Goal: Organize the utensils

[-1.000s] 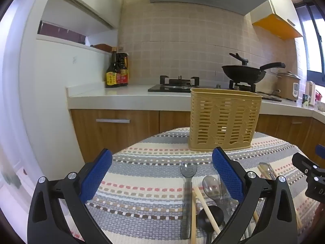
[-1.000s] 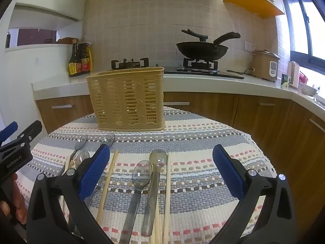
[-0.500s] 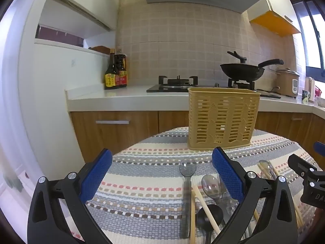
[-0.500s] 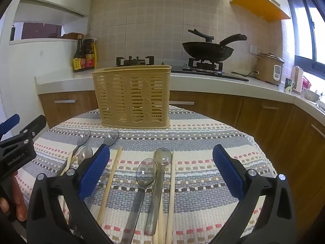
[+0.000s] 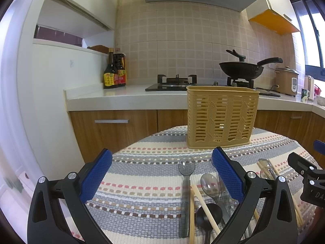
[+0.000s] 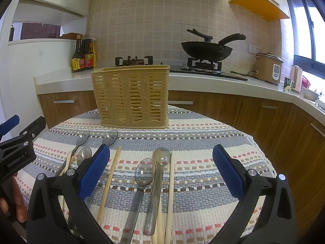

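Lying between right tool (image 6: 161,173) fingers: spoons (image 6: 151,174)

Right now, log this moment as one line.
left gripper open, empty | right gripper open, empty | spoons, chopsticks on tablecloth | basket upright

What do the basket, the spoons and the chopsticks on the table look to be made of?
Basket: tan moulded plastic, matte, with slotted walls you can see through. Spoons: probably clear smoke-tinted plastic, glossy; the cloth's stripes show through the bowls. One spoon in the left view is opaque black. Chopsticks: pale and matte, likely bamboo or wood.
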`<state>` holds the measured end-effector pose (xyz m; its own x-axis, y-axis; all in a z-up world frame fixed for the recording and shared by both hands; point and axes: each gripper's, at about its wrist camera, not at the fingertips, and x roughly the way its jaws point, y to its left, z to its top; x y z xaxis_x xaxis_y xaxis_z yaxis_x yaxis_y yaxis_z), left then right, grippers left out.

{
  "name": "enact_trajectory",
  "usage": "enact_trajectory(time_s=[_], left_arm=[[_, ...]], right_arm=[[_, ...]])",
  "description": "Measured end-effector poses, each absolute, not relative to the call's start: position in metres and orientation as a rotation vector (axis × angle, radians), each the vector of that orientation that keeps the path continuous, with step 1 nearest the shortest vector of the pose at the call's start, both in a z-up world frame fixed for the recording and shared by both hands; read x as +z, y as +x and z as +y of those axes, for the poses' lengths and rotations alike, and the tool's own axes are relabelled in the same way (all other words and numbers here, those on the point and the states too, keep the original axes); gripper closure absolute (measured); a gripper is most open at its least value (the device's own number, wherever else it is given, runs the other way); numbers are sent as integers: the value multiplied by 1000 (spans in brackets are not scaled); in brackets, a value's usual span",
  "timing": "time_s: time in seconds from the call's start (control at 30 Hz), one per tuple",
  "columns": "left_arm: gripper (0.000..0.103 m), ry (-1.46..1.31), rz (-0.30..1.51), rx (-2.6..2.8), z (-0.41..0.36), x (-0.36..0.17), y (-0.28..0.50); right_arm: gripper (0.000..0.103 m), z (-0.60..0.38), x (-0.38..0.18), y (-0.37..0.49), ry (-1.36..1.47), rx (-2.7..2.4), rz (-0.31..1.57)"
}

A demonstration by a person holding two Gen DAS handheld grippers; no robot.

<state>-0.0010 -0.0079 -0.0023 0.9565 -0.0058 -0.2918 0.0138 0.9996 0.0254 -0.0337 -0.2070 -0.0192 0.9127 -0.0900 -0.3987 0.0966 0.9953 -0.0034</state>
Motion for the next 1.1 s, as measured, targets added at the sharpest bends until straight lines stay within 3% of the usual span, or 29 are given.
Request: enact_trajectory(time_s=[1.1], left_arm=[[7, 18, 319, -18, -7, -6, 3]], right_arm=[[6, -204, -19, -30, -5, -112, 419]])
